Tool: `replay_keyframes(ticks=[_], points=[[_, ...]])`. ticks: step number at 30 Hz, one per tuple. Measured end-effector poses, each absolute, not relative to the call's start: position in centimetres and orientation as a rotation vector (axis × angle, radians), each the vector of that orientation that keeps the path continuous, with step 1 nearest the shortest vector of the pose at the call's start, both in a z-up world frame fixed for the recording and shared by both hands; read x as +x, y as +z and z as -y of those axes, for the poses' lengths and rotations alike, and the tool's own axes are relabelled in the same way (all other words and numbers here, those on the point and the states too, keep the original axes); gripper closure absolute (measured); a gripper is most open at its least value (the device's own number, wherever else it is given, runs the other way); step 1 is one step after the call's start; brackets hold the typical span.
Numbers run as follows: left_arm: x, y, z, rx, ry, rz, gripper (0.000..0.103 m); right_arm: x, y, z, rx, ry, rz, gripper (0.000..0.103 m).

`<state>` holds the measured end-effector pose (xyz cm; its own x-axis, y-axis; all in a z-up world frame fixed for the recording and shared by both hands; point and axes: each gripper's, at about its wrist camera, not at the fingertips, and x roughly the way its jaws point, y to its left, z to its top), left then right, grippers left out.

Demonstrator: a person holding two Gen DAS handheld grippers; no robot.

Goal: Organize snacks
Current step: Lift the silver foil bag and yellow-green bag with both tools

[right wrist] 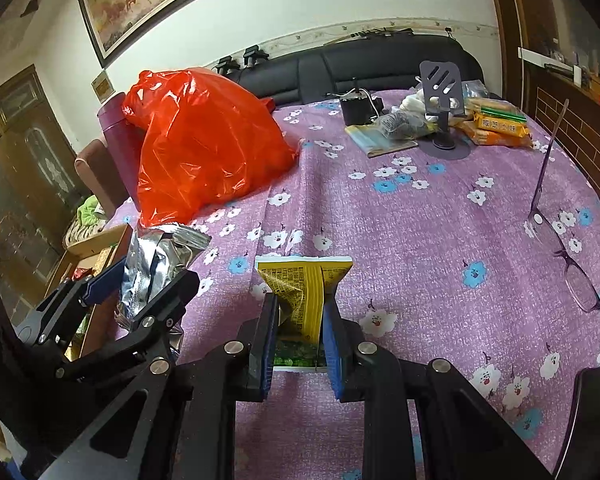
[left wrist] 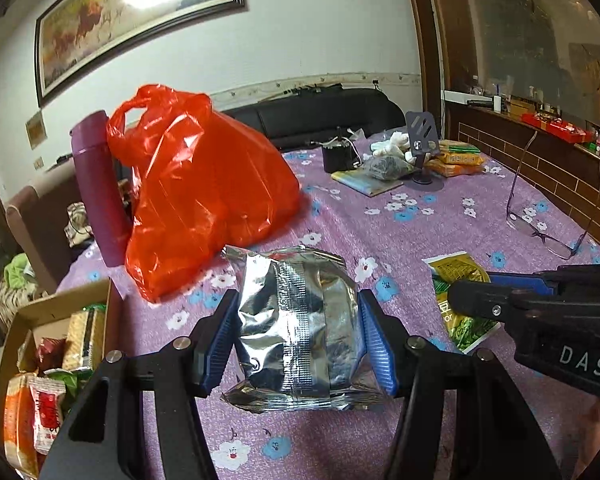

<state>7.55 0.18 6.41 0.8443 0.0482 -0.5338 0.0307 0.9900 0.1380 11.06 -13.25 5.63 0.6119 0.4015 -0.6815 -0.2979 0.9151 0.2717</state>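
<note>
My left gripper [left wrist: 296, 336] is shut on a crinkled silver foil snack packet [left wrist: 300, 320], held over the purple flowered tablecloth; both also show in the right wrist view, gripper [right wrist: 140, 284] and packet [right wrist: 156, 264]. My right gripper [right wrist: 300, 324] is shut on a yellow-green snack packet [right wrist: 306, 292], pinched between its blue pads. In the left wrist view the same packet [left wrist: 460, 280] and the right gripper [left wrist: 500, 300] sit at the right. A cardboard box [left wrist: 28, 312] with several snack packs stands at the lower left.
A red plastic bag [left wrist: 196, 200] and a purple bottle [left wrist: 96, 184] stand at the left. Glasses [left wrist: 548, 216] lie at the right. A phone stand [left wrist: 424, 148], orange snack packs [left wrist: 460, 160], a booklet and a black item sit at the table's far end.
</note>
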Motion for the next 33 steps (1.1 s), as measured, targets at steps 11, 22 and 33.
replay_keyframes(ticks=[11,22,33], points=[[7.42,6.50,0.28,0.180,0.023,-0.538,0.045,11.03,5.79,13.17,0.129,0.408,-0.809,0.080],[7.28,6.82,0.42,0.192,0.015,-0.520,0.045,11.15,5.78,13.10,0.123,0.408,-0.805,0.080],[7.21,6.99,0.28,0.178,0.013,-0.520,0.045,11.35,5.37,13.01,0.127,0.416,-0.816,0.080]])
